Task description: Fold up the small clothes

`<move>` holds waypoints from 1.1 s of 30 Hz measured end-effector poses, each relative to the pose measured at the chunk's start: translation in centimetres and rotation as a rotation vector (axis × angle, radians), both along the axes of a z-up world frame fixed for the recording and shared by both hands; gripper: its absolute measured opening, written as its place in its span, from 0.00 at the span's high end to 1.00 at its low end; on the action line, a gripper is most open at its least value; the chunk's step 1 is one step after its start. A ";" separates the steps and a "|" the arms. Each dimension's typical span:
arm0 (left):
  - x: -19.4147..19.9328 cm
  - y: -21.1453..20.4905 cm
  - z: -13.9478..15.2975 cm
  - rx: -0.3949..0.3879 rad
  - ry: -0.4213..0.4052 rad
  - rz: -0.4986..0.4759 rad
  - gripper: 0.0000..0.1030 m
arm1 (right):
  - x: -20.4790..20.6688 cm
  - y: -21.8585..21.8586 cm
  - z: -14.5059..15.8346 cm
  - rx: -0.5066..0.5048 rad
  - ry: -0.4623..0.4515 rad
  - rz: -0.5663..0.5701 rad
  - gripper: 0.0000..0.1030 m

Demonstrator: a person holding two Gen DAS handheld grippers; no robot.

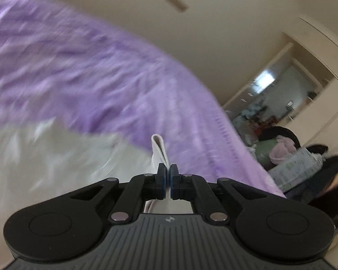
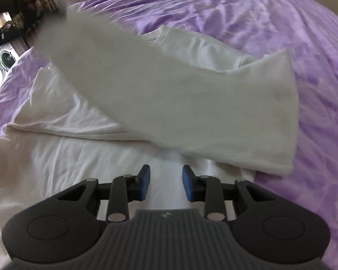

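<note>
Purple bedspread [image 2: 281, 22] underlies white shirt [image 2: 191, 94]; left tool [image 1: 168, 175] pinches it, right tool [image 2: 165, 180] gapes empty.

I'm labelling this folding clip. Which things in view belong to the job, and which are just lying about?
Job: white shirt; left gripper, shut on its edge; right gripper, fingers apart over it; purple bedspread underneath.

Lying about: washing machine; pink cloth.
</note>
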State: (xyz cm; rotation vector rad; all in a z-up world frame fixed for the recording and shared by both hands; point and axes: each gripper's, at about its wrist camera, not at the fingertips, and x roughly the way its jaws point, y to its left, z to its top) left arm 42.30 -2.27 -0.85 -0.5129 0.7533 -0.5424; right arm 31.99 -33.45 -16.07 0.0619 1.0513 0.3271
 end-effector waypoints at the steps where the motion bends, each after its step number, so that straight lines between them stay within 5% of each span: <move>1: -0.3 -0.8 1.9 0.000 -0.049 -0.011 0.98 | 0.2 -0.2 -0.1 0.000 -0.009 -0.021 0.76; 9: -2.7 -1.4 9.4 0.037 -0.228 0.003 0.98 | 3.6 -2.8 -0.8 0.042 -0.074 -0.169 0.80; 15: -3.7 3.9 9.5 0.193 -0.178 0.096 0.98 | 4.2 -5.4 -2.2 0.044 -0.049 -0.267 0.97; 18: -3.2 6.4 5.4 0.349 -0.063 0.132 0.98 | 4.1 -5.7 -2.6 0.044 -0.028 -0.276 1.00; 21: -2.3 9.4 -1.5 0.464 0.096 0.156 0.98 | 4.0 -5.4 -3.0 0.029 -0.006 -0.272 1.00; 27: -1.6 14.2 -14.9 0.413 0.419 0.190 0.98 | 4.3 -5.4 -3.4 0.014 0.061 -0.241 1.00; 33: -1.7 15.0 -16.1 0.404 0.418 0.197 0.87 | 3.2 -5.9 -2.6 -0.014 0.118 -0.212 1.00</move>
